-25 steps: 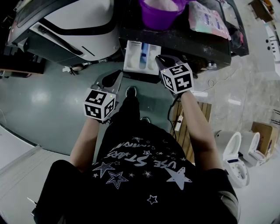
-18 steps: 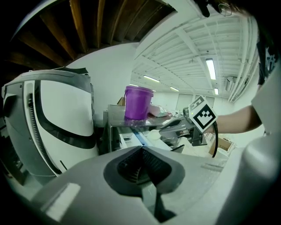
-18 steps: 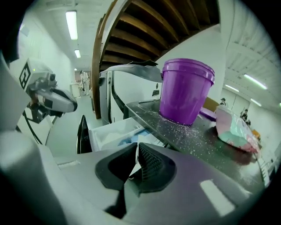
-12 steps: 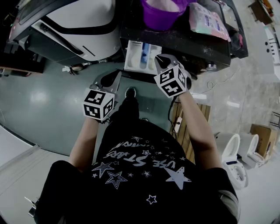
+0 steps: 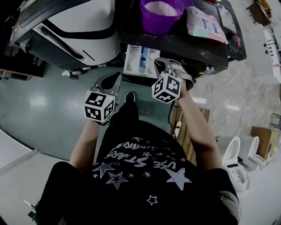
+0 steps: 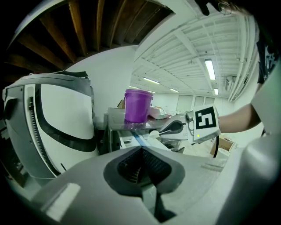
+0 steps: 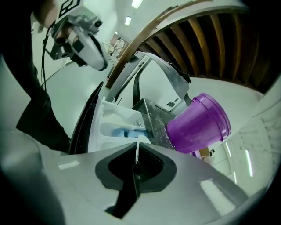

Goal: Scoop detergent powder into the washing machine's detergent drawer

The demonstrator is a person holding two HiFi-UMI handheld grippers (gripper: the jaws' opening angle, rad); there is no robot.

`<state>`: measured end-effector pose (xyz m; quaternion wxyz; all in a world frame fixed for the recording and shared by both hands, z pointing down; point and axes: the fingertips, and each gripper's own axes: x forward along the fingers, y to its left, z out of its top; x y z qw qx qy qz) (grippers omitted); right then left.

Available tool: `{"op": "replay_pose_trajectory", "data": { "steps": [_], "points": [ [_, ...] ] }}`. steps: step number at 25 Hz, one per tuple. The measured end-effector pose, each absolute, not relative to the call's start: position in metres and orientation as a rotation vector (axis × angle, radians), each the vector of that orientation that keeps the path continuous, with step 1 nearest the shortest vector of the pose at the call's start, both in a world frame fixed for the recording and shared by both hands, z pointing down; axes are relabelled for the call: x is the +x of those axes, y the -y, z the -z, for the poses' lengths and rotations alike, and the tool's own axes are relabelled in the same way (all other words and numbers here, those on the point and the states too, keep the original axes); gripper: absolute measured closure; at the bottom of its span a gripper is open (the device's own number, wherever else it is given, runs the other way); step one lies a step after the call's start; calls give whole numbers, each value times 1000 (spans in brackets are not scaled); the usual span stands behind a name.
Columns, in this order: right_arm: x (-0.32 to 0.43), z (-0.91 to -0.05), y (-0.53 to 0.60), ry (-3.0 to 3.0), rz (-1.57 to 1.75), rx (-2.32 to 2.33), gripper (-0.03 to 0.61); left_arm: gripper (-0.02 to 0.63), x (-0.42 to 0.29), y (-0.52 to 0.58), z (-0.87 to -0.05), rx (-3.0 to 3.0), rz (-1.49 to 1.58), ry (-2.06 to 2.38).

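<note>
Detergent powder [image 5: 159,7]: fills purple tub [image 5: 160,22] at twelve o'clock, just beyond open drawer [image 5: 141,59]; likely light, loose, quick to spill, so best carried level on thin spoon [image 6: 154,132] pinched by its handle in right gripper [image 5: 160,66]; left gripper [image 5: 113,81] pressed together, empty.

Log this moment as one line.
right gripper: shut on scoop, at open detergent drawer | left gripper: shut, empty | purple tub: holds powder

Drawer out in front, tub behind.
The detergent drawer [image 5: 141,60] juts from the washing machine [image 5: 193,41]. On top stand the detergent tub [image 5: 161,15] and, to its right, a packet [image 5: 206,24]. The right gripper [image 5: 160,62], holding the scoop [image 6: 154,132], is at the drawer's right edge.
</note>
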<state>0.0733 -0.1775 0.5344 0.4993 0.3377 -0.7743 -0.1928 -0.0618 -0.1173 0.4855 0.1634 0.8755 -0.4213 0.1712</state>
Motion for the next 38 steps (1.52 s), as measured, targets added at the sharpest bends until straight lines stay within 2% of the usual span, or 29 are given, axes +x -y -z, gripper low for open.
{"op": "replay_pose_trajectory", "data": {
  "steps": [5,10,14,21,24,38],
  "points": [
    [70,-535,173,1758,673,710,541,612,-60,118,-481,2514,-491,1212],
    [67,-530,167,1830,588,745,541,612,-57,113,-472,2533,-487,1226],
    [70,-516,162,1956,395,874,541,612,-55,103,-462,2547,-468,1245],
    [82,-478,136,2316,-264,1180,541,612,-50,58,-447,2566,-474,1263],
    [92,-465,116,2415,-449,1229,541,612,-47,35,-447,2559,-476,1263],
    [114,-478,10,2480,-681,1258,541,612,-33,-55,-471,2491,-497,1203]
  ]
}}
